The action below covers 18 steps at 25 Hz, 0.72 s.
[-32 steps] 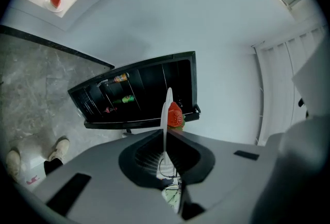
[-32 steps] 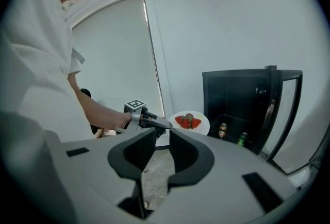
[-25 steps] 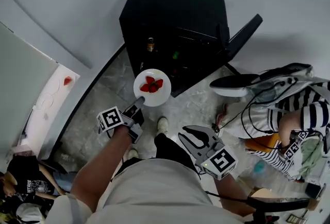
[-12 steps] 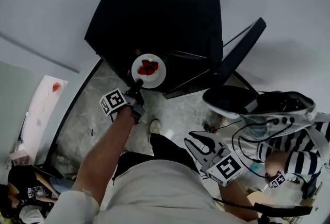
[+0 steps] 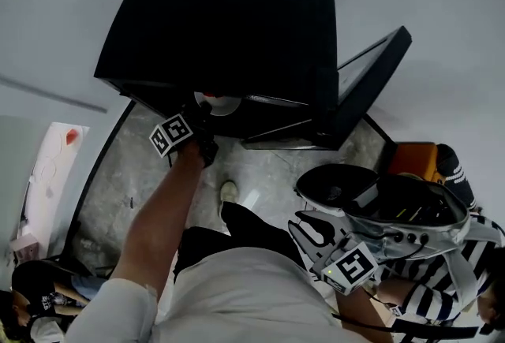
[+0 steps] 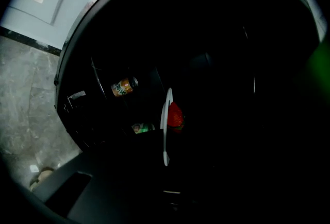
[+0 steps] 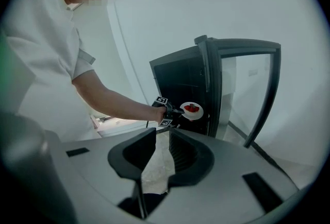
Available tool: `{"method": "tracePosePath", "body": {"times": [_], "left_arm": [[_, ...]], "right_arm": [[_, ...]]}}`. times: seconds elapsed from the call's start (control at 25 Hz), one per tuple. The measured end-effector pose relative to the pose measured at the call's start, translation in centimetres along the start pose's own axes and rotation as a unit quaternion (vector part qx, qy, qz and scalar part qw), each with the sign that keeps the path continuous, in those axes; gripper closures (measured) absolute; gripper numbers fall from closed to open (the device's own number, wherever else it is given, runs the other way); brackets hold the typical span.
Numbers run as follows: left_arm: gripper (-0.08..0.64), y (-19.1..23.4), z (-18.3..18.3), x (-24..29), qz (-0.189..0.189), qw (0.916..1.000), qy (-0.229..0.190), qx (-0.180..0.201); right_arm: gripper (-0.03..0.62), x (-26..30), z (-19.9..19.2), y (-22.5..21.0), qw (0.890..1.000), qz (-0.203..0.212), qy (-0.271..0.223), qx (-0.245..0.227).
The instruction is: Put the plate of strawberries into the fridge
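Left tool (image 5: pixel 205 111) is pinching the plate (image 6: pixel 166 130) by its rim at the fridge (image 5: pixel 237 10) mouth, right tool (image 7: pixel 162 153) is hanging spread, empty. One-edge grip's risking a tilt, strawberries (image 6: pixel 175 116) rolling off.

Fridge (image 5: pixel 229 10) matt black w/ clear glass door (image 7: pixel 242 94), plate (image 6: pixel 164 140) glossy white, floor (image 5: pixel 276 168) smooth grey marbled stone

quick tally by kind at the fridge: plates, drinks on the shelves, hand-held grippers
plate: 1
drinks: 2, the orange-labelled bottle and the green-labelled drink
grippers: 2, the left hand-held gripper shut on the plate, the right hand-held gripper open and empty
total: 5
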<state>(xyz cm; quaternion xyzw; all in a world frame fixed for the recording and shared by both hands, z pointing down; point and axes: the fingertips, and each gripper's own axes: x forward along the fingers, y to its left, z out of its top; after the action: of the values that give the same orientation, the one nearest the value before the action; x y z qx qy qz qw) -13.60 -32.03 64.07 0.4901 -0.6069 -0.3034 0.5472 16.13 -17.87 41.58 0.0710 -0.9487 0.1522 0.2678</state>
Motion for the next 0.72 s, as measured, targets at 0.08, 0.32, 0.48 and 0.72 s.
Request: {"method": "tracePosePath", "body": {"times": [0.08, 0.32, 0.48, 0.72], "left_arm": [[0.535, -0.1, 0.0, 1.3, 0.014, 0.9999, -0.004, 0.006], [0.518, 0.5, 0.7, 3.3, 0.098, 0.9891, 0.002, 0.11], [0.478, 1.6, 1.4, 4.3, 0.162, 0.968, 0.019, 0.19], [0.432, 3.1, 4.0, 5.1, 0.229, 0.9251, 0.042, 0.3]], "right_arm": [[0.502, -0.5, -0.3, -1.4, 1.0, -0.001, 0.008, 0.008], [0.502, 0.0, 0.5, -3.1, 1.0, 0.015, 0.002, 0.016], [0.502, 1.0, 0.5, -3.8, 1.0, 0.018, 0.005, 0.021], [0.502, 2.8, 0.4, -4.8, 0.999, 0.012, 0.019, 0.03]]}}
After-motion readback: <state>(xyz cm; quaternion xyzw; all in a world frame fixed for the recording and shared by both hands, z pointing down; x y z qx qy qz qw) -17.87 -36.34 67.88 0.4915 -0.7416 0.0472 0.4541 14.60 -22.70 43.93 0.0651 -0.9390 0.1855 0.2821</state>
